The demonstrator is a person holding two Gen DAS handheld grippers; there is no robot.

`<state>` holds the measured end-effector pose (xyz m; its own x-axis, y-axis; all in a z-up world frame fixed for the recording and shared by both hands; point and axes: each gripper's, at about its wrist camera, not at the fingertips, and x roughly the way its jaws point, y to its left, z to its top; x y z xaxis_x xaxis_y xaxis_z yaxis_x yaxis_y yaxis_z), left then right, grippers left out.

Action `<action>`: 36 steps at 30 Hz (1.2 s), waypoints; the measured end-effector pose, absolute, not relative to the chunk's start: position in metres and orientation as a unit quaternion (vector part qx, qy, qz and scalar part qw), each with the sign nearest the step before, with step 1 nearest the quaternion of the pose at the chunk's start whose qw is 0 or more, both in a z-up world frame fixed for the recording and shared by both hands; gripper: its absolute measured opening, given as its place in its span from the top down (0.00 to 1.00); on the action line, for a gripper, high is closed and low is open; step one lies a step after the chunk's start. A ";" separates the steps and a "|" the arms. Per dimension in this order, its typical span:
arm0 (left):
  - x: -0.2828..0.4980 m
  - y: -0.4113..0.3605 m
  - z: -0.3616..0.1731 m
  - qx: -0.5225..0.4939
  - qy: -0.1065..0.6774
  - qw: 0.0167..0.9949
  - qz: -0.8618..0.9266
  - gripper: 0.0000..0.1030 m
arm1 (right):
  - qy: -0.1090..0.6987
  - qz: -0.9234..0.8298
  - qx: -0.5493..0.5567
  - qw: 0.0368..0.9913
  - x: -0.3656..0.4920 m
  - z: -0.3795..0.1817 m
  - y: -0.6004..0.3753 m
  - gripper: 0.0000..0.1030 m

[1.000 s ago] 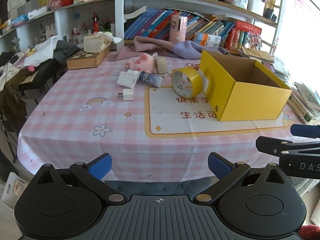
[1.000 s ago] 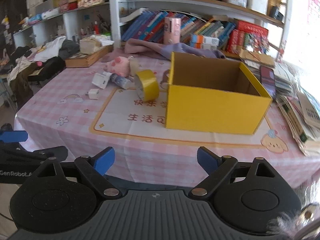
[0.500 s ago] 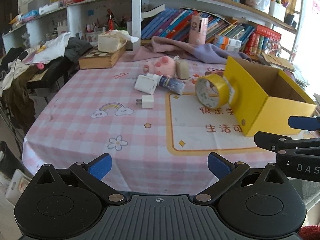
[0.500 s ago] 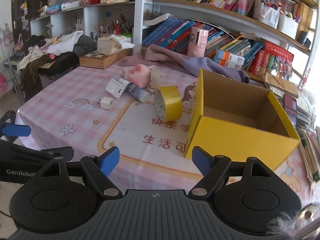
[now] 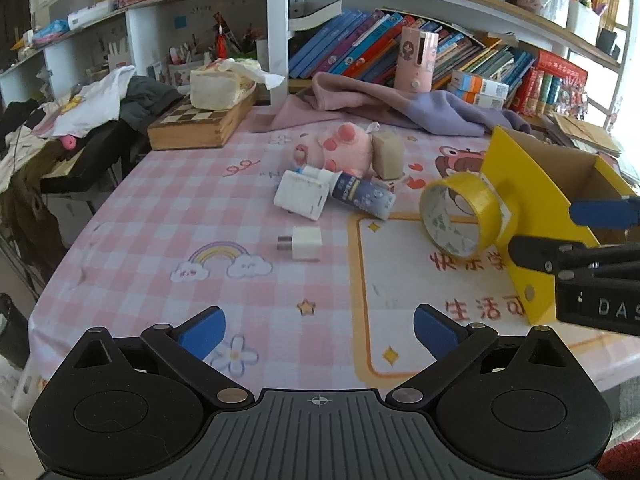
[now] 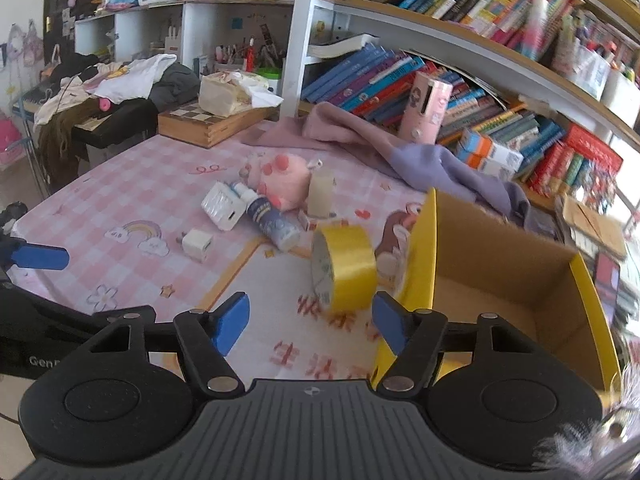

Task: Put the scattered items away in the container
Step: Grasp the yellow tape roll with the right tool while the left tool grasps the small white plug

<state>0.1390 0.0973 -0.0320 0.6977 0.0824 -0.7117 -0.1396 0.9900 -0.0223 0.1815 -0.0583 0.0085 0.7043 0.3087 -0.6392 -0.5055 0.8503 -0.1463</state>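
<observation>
A: Why does the yellow tape roll (image 6: 345, 266) stand on edge, leaning against the yellow box (image 6: 505, 280)?

B: Probably it rolled there; it touches the box's left wall. The charger plug (image 5: 301, 242), power bank (image 5: 301, 196), bottle (image 5: 362, 196) and pink plush (image 5: 339, 151) lie scattered further left, all still outside the box, which looks empty.

A: And the claws?

B: The right gripper (image 6: 310, 322) is half spread and closing, with nothing between its pads; the tape sits just beyond them. The left gripper (image 5: 318, 330) is spread wide over the near tablecloth (image 5: 160, 216), holding nothing.
</observation>
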 end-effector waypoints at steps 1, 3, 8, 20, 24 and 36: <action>0.144 0.098 -0.033 -0.038 0.385 0.920 0.062 0.03 | 0.312 0.224 -0.162 0.909 0.188 0.008 -0.056 0.36; 0.154 0.100 -0.035 -0.040 0.387 0.919 0.065 0.03 | 0.313 0.223 -0.172 0.907 0.201 0.007 -0.052 0.36; 0.176 0.104 -0.043 -0.046 0.390 0.917 0.068 0.03 | 0.325 0.223 -0.192 0.899 0.233 -0.001 -0.042 0.34; 0.232 0.107 -0.065 -0.018 0.412 0.908 0.080 0.04 | 0.358 0.234 -0.208 0.879 0.295 -0.021 -0.023 0.28; 0.248 0.108 -0.073 -0.006 0.418 0.905 0.081 0.07 | 0.368 0.238 -0.217 0.872 0.309 -0.028 -0.017 0.28; 0.276 0.113 -0.094 -0.015 0.443 0.892 0.091 0.21 | 0.399 0.256 -0.230 0.850 0.327 -0.043 -0.009 0.31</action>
<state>0.2756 0.1134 -0.0940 0.5919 0.1481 -0.7923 -0.1755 0.9831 0.0527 0.3274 -0.0093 -0.0426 0.5507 0.2523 -0.7957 -0.6186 0.7634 -0.1860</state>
